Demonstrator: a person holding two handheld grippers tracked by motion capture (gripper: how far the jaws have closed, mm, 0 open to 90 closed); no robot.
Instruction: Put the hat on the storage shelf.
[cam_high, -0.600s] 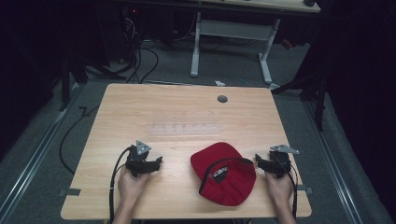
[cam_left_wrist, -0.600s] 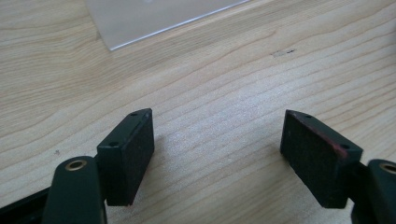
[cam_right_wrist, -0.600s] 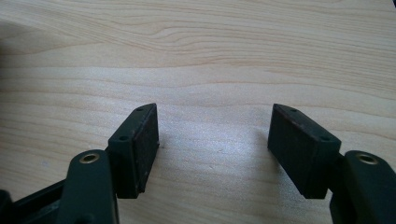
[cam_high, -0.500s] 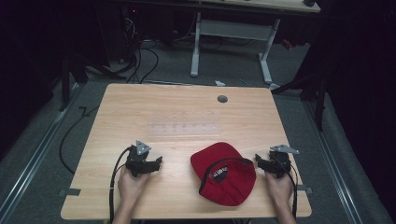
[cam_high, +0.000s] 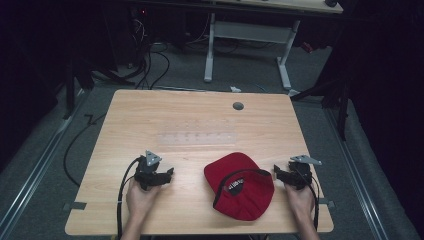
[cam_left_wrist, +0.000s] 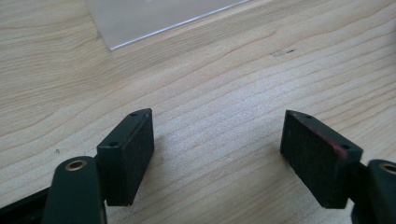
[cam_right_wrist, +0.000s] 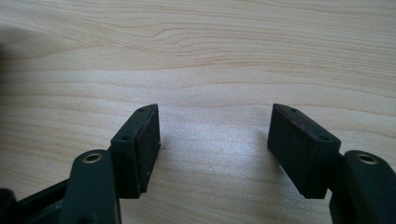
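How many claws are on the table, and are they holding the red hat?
2. The left claw rests on the table left of the red hat, open and empty. The right claw sits at the hat's right edge, open too, holding nothing.

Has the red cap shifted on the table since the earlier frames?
No. The red cap lies where it did, same spot relative to the table's grommet hole.

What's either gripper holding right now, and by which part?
Nothing. The left gripper and right gripper both stand open over bare table. The red cap lies untouched between them.
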